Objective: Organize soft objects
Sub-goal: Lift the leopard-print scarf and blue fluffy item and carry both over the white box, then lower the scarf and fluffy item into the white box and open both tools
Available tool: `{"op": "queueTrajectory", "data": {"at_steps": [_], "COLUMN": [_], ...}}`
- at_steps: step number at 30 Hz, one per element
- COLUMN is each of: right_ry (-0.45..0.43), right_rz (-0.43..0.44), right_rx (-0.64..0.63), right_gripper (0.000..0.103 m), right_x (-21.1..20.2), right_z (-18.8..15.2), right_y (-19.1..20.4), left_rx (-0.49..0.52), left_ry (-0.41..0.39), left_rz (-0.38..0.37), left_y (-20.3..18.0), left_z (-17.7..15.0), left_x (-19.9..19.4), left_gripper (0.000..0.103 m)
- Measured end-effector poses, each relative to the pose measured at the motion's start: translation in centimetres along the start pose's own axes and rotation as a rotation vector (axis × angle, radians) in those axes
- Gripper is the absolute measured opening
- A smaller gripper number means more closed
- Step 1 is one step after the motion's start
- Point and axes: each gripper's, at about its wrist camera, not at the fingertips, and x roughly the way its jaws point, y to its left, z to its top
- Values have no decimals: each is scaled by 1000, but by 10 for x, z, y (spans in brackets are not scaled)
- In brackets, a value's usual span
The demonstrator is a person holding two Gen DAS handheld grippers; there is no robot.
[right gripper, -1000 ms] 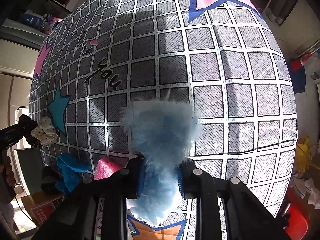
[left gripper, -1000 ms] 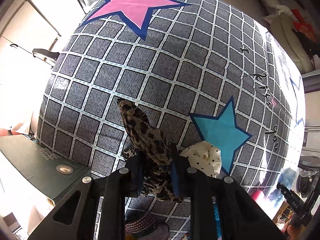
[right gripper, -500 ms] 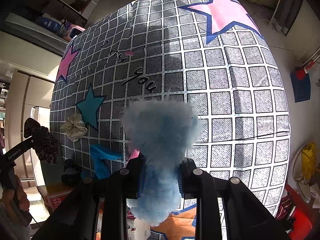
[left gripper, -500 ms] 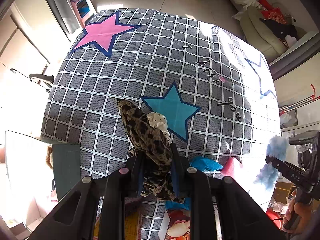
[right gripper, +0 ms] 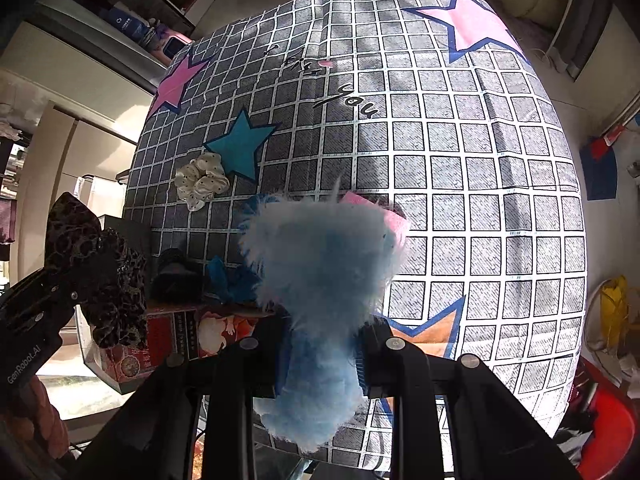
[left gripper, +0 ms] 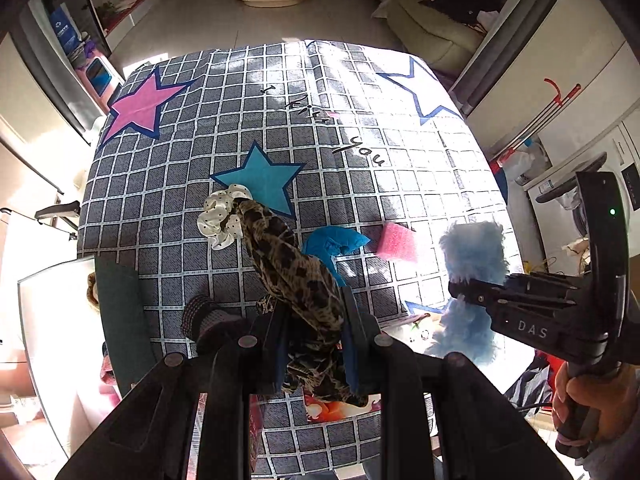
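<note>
Two claws up over the bed [left gripper: 360, 184]! Left claw [left gripper: 312, 344] pinches the leopard scrunchie [left gripper: 296, 280]; below lie the white dotted scrunchie [left gripper: 220, 220], blue cloth [left gripper: 332, 242] and pink sponge [left gripper: 396, 240]; right claw [right gripper: 322, 354] squeezes the fluffy blue piece [right gripper: 320, 264].

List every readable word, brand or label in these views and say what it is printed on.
"DAS": on the right gripper body.
"GenRobot.AI": on the left gripper body.
"I kiss you": handwritten-style print on the checked bedspread.
Red printed box under the soft items: characters too blurred to read.
Blue bag by the wall: logo text too small.
</note>
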Motion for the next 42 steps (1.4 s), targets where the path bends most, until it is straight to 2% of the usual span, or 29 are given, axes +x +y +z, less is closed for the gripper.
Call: {"op": "queueTrajectory", "data": {"at_steps": [6, 15, 22, 34, 42], "right_ry": [-19, -53, -85, -58, -19], "right_rz": [-1, 23, 45, 103, 125], "right_rx": [-55, -169, -296, -475, -559], "right_gripper": [27, 27, 27, 28, 28], "right_x": [-17, -33, -45, -31, -14], "right_z": [-27, -37, -35, -51, -59], "right_y": [44, 115, 175, 265, 303], "left_rx": [38, -80, -178, -340, -422], "left_ry": [-34, -117, -184, -197, -169], "left_rz": [-15, 8, 68, 194, 231], "left_y": [0, 44, 88, 156, 183], "left_z": [-27, -54, -79, -127, -149], "left_x": [-32, -77, -103, -114, -109], "left_gripper": [24, 24, 24, 24, 24]}}
